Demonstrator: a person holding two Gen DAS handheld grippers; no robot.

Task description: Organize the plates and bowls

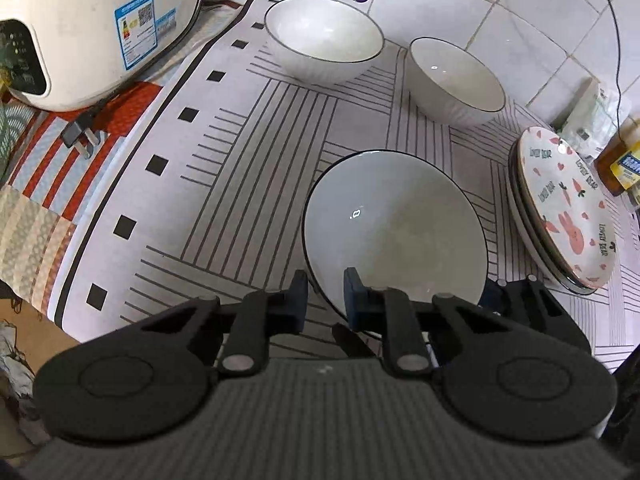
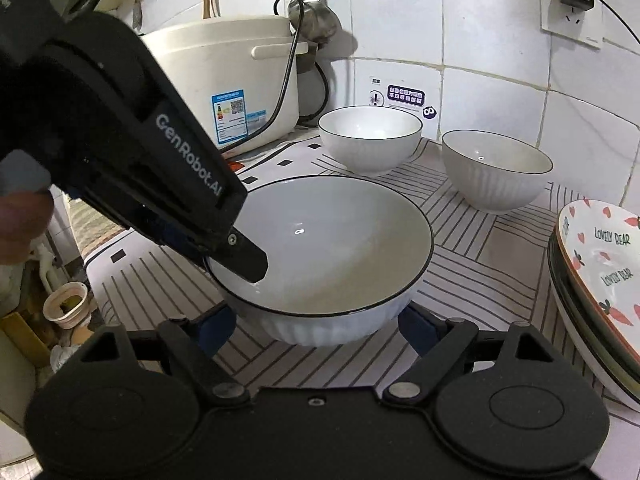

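Note:
A wide white bowl with a dark rim [image 1: 400, 232] sits on the striped mat, also in the right wrist view [image 2: 332, 256]. My left gripper [image 1: 326, 300] is shut on its near-left rim, one finger inside, one outside; it shows in the right wrist view [image 2: 240, 258]. My right gripper [image 2: 316, 326] is open, its blue-padded fingers on either side of the bowl's base. Two smaller white bowls stand at the back [image 1: 324, 36] [image 1: 456, 80], also seen from the right wrist [image 2: 370, 138] [image 2: 496, 168]. A stack of plates topped by a rabbit-print plate [image 1: 560, 204] [image 2: 600, 280] sits at the right.
A white rice cooker [image 1: 92, 28] [image 2: 224, 80] stands at back left, its plug [image 1: 80, 136] lying on a red striped cloth. A bottle [image 1: 620, 160] stands by the tiled wall at right. A ladle [image 2: 312, 16] hangs on the wall. The counter edge drops off at left.

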